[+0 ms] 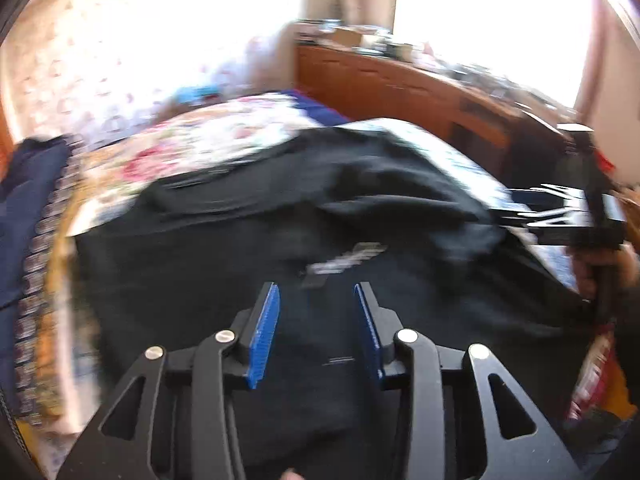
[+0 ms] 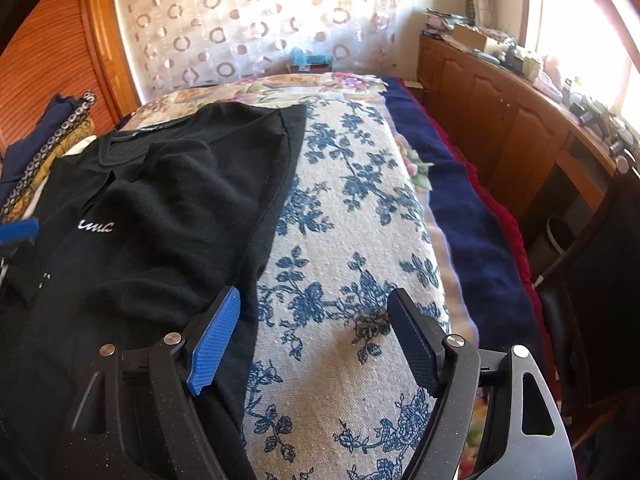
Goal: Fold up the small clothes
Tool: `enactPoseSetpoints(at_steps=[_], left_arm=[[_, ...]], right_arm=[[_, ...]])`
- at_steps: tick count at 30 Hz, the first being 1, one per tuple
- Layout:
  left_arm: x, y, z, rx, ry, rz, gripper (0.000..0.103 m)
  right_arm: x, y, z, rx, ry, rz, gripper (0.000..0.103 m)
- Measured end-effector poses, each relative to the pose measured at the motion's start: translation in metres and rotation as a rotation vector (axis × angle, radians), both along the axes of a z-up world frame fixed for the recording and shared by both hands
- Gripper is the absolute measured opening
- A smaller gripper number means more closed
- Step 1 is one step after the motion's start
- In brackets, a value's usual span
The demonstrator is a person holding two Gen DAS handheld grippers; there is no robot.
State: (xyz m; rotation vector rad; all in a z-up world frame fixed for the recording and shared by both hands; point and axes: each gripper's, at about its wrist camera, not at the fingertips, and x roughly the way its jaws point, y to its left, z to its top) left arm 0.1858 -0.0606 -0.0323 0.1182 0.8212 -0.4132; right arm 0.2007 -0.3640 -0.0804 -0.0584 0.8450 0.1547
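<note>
A black top (image 2: 160, 208) with small white lettering lies spread on the bed, one sleeve folded across its chest. It fills the blurred left wrist view (image 1: 280, 248). My left gripper (image 1: 316, 296) is open and empty just above its middle. My right gripper (image 2: 316, 304) is open and empty over the garment's right edge and the blue-flowered bedcover (image 2: 352, 208). The left gripper's blue pad (image 2: 18, 228) shows at the left edge of the right wrist view. The right gripper's body (image 1: 576, 216) shows at the right of the left wrist view; its jaws are hidden there.
A dark blue garment with patterned trim (image 2: 52, 136) lies at the bed's left. A navy blanket (image 2: 460, 200) hangs on the bed's right side. A wooden cabinet (image 2: 500, 120) with clutter on top runs along the right wall. A curtain (image 2: 240, 20) hangs behind.
</note>
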Motion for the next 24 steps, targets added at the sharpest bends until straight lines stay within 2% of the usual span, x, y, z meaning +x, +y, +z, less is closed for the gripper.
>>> enactPoseSetpoints(at_steps=[5, 10, 17, 24], left_arm=[[0.021, 0.059, -0.004, 0.044, 0.008, 0.175, 0.041], [0.039, 0.092, -0.017, 0.050, 0.040, 0.310, 0.041], [0.061, 0.102, -0.035, 0.078, 0.075, 0.374, 0.041], [0.078, 0.104, -0.048, 0.095, 0.099, 0.397, 0.041]], right_arm=[[0.023, 0.011, 0.018, 0.022, -0.032, 0.073, 0.078], [0.066, 0.037, 0.020, -0.012, -0.039, 0.149, 0.079], [0.112, 0.062, -0.001, -0.037, 0.011, 0.201, 0.079], [0.118, 0.059, -0.008, -0.023, 0.017, 0.194, 0.080]])
